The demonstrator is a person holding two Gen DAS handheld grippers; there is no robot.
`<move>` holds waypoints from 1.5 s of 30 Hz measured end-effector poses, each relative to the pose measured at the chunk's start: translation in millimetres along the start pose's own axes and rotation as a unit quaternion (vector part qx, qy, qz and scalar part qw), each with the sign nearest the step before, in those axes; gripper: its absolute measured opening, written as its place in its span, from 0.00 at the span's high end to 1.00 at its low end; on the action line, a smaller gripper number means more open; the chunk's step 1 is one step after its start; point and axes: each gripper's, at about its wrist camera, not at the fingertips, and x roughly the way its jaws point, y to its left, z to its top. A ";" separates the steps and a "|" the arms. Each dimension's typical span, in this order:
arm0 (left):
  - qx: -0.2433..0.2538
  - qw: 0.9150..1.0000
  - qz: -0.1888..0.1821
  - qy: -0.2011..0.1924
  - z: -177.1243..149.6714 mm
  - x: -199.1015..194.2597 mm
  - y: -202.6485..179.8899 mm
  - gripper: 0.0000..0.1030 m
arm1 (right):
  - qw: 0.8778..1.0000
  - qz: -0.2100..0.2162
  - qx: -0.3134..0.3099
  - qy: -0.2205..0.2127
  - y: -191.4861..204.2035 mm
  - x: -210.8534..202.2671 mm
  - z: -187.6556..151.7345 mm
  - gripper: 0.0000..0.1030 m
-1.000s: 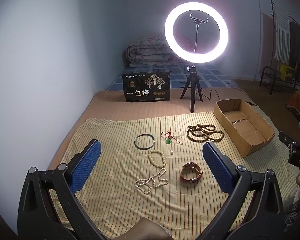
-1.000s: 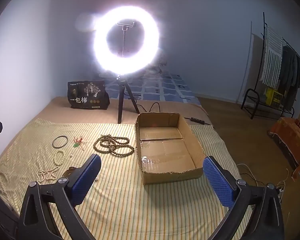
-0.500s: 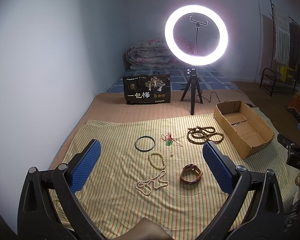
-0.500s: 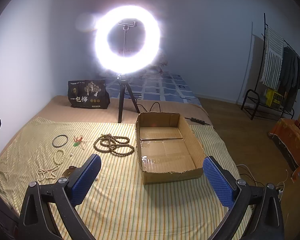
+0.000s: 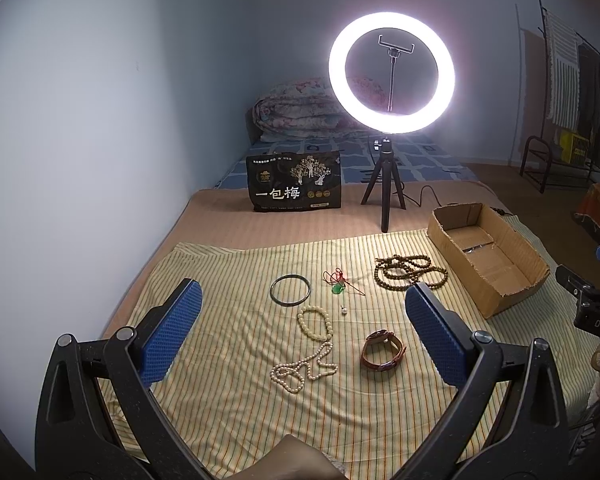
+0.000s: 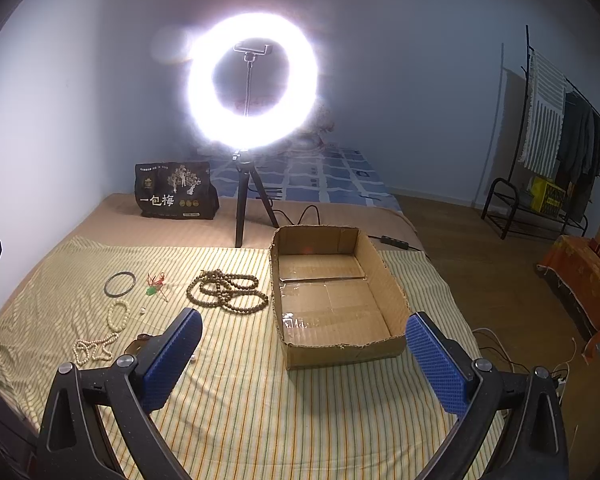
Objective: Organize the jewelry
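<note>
Jewelry lies on a striped yellow cloth [image 5: 228, 380]: a dark bangle [image 5: 290, 289], a green pendant on red cord [image 5: 339, 283], a cream bead bracelet [image 5: 315, 323], a pearl necklace [image 5: 302, 368], a brown leather watch [image 5: 382, 355] and a long brown bead string [image 5: 410, 272]. An empty cardboard box [image 5: 488, 256] stands to their right. My left gripper [image 5: 303, 322] is open and empty above the pearls. My right gripper [image 6: 303, 342] is open and empty before the box [image 6: 332, 292]; its left finger hides most of the watch.
A lit ring light on a tripod [image 5: 390, 80] and a black snack bag [image 5: 294, 186] stand behind the cloth. A wall runs along the left. A clothes rack [image 6: 556, 148] and an orange-covered stool [image 6: 580, 276] stand on the floor to the right.
Both views have shifted slightly; the grippers have drawn back a little from the jewelry. Both stay open and empty.
</note>
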 end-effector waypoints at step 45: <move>0.002 1.000 0.002 -0.006 4.5 -4.5 -4.0 0.00 | 1.000 0.000 0.003 -0.001 -1.7 -0.6 0.1 0.00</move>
